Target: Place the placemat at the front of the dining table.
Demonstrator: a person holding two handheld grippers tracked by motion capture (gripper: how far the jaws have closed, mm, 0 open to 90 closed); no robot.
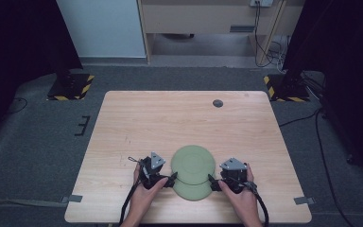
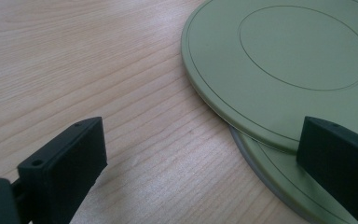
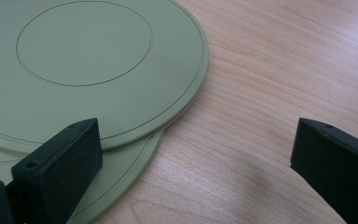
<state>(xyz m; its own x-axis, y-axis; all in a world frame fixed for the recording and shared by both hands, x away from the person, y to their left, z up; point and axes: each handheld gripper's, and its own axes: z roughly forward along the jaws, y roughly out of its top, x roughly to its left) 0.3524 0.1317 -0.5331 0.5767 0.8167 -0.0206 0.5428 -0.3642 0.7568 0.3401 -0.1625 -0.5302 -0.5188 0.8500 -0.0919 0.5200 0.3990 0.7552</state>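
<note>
The upper plate (image 1: 193, 163) serves as the landmark: a round, flat, pale green plate lying on the near half of the wooden worktop (image 1: 170, 118), overlapping a second green plate (image 1: 192, 190) that pokes out from beneath it on the person's side.

Left of the upper plate sits the left claw (image 1: 172, 178), held low over the worktop with its tip at the plates' left edge, about where the two rims cross. Its jaws stand wide apart and grip nothing. In the left gripper view one jaw hangs over bare wood and the other over the green rims, so the plate edge (image 2: 223, 116) lies between the jaws and slightly ahead.

Right of the upper plate, the right claw (image 1: 211, 179) mirrors this: jaws spread, empty, its tip at the right edge. In the right gripper view one jaw overhangs the lower plate's rim (image 3: 135, 163) and the other hovers over wood.

The plates are round, so no long axis matters; what counts is that each claw faces inward toward the upper plate from opposite sides, about equally near. The coming move likely turns on which rim the jaws catch, upper or lower, since the two edges lie stacked and touching at both tips. Whether either jaw already touches a rim I cannot tell.
</note>
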